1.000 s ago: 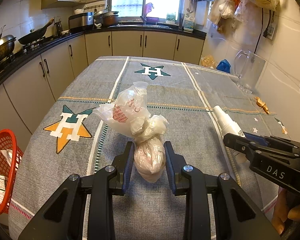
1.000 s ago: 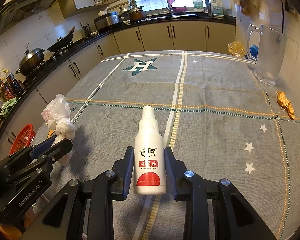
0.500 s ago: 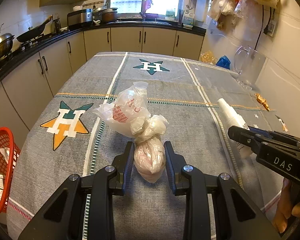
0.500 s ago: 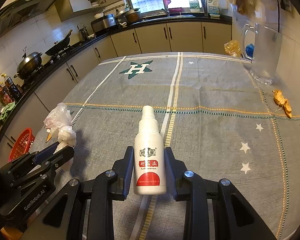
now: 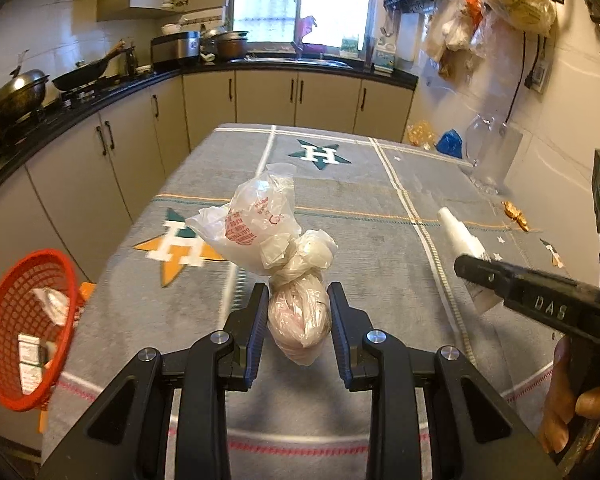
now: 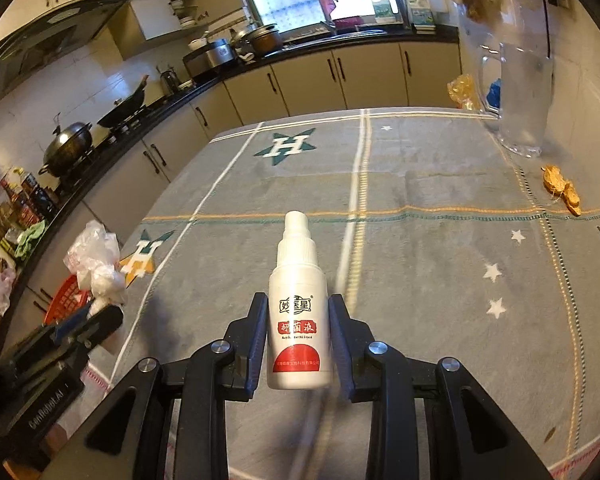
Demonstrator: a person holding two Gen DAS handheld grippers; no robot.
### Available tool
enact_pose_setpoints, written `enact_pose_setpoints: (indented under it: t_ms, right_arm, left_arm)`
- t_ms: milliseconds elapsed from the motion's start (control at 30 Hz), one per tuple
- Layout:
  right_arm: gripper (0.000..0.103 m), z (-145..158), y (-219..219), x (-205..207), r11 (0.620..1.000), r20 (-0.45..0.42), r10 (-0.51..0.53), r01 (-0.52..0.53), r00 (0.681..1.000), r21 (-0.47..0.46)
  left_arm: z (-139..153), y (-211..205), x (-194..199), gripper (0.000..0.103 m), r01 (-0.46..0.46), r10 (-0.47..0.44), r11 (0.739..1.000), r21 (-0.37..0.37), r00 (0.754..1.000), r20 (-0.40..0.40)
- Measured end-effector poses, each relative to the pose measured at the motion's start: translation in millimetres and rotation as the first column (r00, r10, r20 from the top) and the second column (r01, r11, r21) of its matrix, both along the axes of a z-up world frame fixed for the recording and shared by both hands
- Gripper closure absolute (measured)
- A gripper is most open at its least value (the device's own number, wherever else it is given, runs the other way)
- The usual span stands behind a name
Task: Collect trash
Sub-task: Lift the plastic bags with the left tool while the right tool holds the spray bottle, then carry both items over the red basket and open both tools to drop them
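Slippage is the main worry at the left gripper [image 5: 298,322]: its pads are clamped on the knotted lower bulb of a plastic bag [image 5: 284,248], held clear above the table [image 5: 380,280], and the thin film could slide out or tear if the grip is only on loose plastic. The floppy upper part of the bag could also catch the rim on the way into the red basket [image 5: 24,332], which sits low beside the table's left edge, so a release made too early would drop the bag on the floor.

The right gripper [image 6: 299,340] is closed on a white spray bottle [image 6: 298,312], gripped around its smooth round body; that surface could let it twist or slip downward. The bottle is lifted over the cloth, well apart from the basket, and the two grippers could collide if both head there together.

The basket already holds what looks like a crumpled wrapper and a small printed box, though blur makes that uncertain. A clear glass pitcher [image 6: 520,96] at the table's far right appears empty.
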State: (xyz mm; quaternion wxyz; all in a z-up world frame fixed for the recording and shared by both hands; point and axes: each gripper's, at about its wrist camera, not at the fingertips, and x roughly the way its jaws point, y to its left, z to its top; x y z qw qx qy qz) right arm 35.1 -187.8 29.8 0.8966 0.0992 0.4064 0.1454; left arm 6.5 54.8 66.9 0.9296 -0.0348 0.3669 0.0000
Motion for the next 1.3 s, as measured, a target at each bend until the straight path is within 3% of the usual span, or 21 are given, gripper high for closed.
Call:
enact_pose_setpoints:
  t_ms: [433,767,1100,1300]
  right_arm:
    - [0.070,17.2,70.1,-31.3,0.991,0.031,0.098,-0.095,0.995,-0.089]
    - [0.070,32.5,148.1,-49.1,0.959,0.056,0.227,-0.213,0.972,-0.188]
    - [0.070,43.7,260.6,-51.2,0.894,0.021,0.441,-0.438,0.897,-0.094]
    - [0.069,33.4,316.8,-32.1,0.863,-0.030,0.504,-0.505,0.863,-0.001]
  left_arm:
    - [16.5,67.1,-42.2,0.074,-0.099,0.101,0.994,-0.048,0.994,0.048]
    - [19.5,127.8,-68.4,0.074,-0.185,0.190,0.980,-0.075,0.979,0.070]
    - [8.9,226.8,-100.9,0.074,-0.379,0.381,0.922,-0.076,0.924,0.023]
    - [-5.5,258.5,-100.5,0.074,-0.413,0.413,0.909,-0.055,0.911,-0.023]
